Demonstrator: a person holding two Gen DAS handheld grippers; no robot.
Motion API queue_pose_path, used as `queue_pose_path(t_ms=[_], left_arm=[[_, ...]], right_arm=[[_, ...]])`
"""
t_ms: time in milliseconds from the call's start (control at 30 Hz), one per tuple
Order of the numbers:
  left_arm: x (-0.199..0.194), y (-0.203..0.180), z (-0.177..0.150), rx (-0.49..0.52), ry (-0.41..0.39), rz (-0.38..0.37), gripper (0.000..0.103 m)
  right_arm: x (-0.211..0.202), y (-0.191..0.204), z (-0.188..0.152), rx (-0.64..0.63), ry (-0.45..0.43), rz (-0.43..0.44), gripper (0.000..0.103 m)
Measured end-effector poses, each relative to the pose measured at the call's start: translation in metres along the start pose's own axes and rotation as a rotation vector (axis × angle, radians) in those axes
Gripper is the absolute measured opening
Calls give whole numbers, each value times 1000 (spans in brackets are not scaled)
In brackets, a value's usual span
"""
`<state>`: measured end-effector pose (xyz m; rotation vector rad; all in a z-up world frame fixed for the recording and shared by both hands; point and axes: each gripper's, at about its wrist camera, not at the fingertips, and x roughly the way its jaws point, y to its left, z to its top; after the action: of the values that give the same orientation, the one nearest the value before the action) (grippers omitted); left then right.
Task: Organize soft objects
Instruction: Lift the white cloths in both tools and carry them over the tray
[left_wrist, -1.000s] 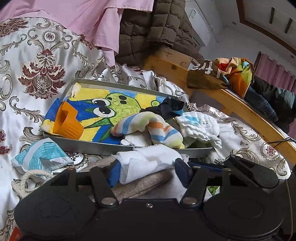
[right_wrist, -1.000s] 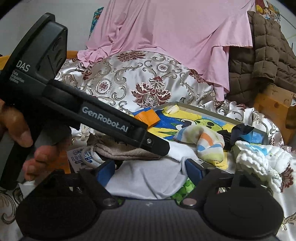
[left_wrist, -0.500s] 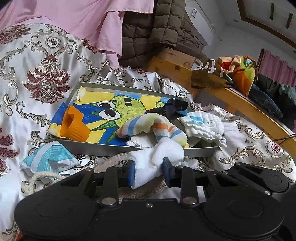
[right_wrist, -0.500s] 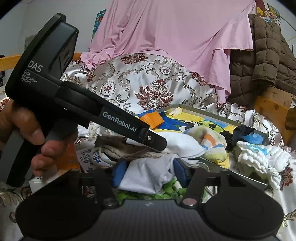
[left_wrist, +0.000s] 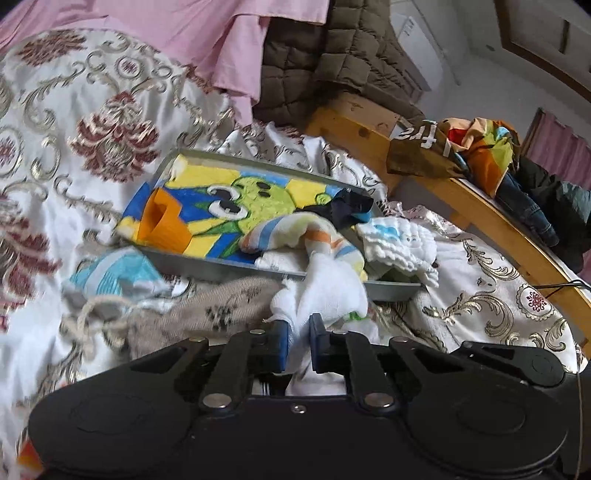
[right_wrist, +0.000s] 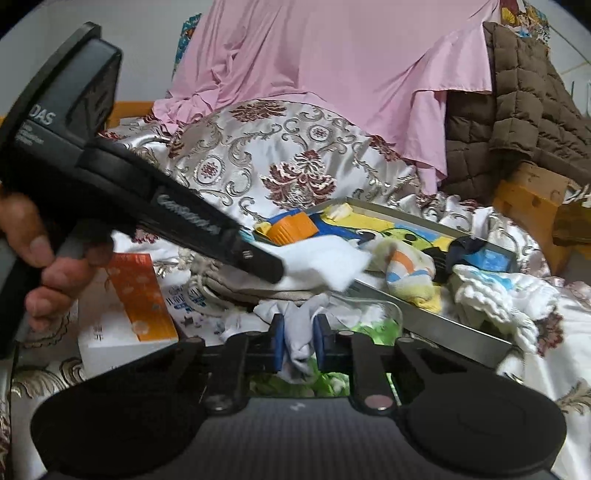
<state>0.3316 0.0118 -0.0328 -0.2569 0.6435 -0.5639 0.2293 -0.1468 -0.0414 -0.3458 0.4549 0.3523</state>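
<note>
Several soft things already lie in the metal tray (left_wrist: 221, 267) on the bed (left_wrist: 74, 122): an orange piece (left_wrist: 164, 225), a striped cloth (left_wrist: 295, 232), a dark sock (left_wrist: 349, 212) and a white quilted cloth (left_wrist: 400, 242) draped over the tray's near right rim. The tray's cartoon liner is bare over much of its left half, so there is room for more. Outside it wait a blue-and-white cloth (left_wrist: 114, 275), a beige drawstring bag (left_wrist: 207, 310) and the white garment (left_wrist: 328, 291) now in hand. By my judgement the task is partway through, with this garment's tidying or placing to come, then the loose pieces.

The left gripper (left_wrist: 295, 345) has its fingers nearly together, pinching a bunched edge of the white garment; the last of their closing is just ending. The right gripper (right_wrist: 298, 349) is closing its fingers too, and a gathered fold of the same garment is squeezed between the blue pads (right_wrist: 277, 345).

The garment lies on the bed just in front of the tray's near rim, over a green-printed fabric (right_wrist: 369, 328). In the right wrist view it is stretched between the two grips, its long axis running from the right gripper up and away toward the left gripper's tip, roughly across the tray's near edge. One white corner (right_wrist: 347, 266) reaches over the rim toward the striped cloth.
</note>
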Motion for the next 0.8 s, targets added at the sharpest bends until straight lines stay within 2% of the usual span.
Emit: queue_pose_path(t_ms=[167, 500, 600, 800], left_arm=[[-9, 0, -15, -48, 49, 28, 10], [-28, -37, -39, -24, 103, 44, 8], [-36, -47, -44, -27, 95, 55, 7], [-62, -64, -43, -55, 20, 57, 7]], right_arm=[[-12, 1, -4, -4, 19, -38, 14], [-44, -9, -17, 24, 33, -105, 11], [-56, -13, -17, 35, 14, -125, 11], [-80, -20, -12, 46, -57, -144, 11]])
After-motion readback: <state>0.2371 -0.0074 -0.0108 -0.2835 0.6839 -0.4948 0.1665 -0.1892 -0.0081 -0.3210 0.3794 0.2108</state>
